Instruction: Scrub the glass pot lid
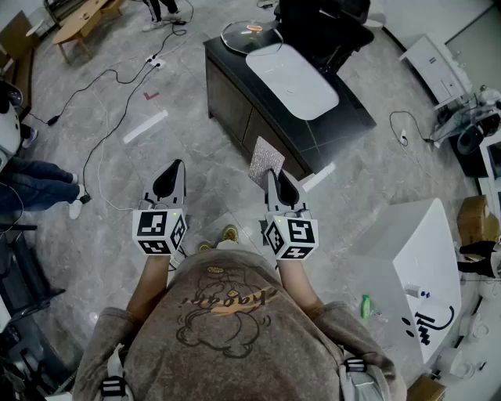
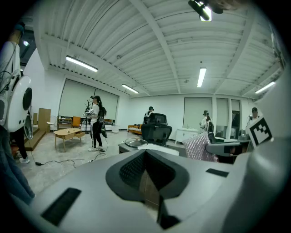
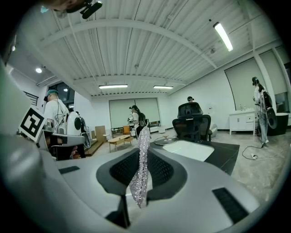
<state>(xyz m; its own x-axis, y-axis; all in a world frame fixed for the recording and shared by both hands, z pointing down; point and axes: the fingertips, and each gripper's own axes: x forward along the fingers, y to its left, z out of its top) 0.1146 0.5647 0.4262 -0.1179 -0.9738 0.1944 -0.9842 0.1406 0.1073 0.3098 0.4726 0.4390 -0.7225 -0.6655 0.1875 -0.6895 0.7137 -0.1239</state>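
Close in front of the person's chest, both grippers point forward, only a little below level. Of the two, the left gripper (image 1: 177, 166) is clenched on nothing, its dark ribbed jaws meeting with no gap in the left gripper view. Beside it, the right gripper (image 1: 271, 175) grasps a glittery silver mesh scrubbing cloth (image 1: 264, 161), which stands on edge between the pads and pokes up past the tips.

Beyond the tips comes bare grey marbled floor (image 1: 180, 117), then the long dark low counter (image 1: 235, 106), its long axis running away from the person. On the counter's nearer stretch sits a white shallow oblong basin (image 1: 291, 78).

At the far end, just past that basin, the round glass pot lid (image 1: 250, 33) lies flat with its knob upward, a black office chair (image 1: 325, 23) behind it. The lid is well apart from both grippers, ahead along the counter's length. The cloth-bearing right gripper looks slightly the nearer, so the reach must carry forward over the basin.
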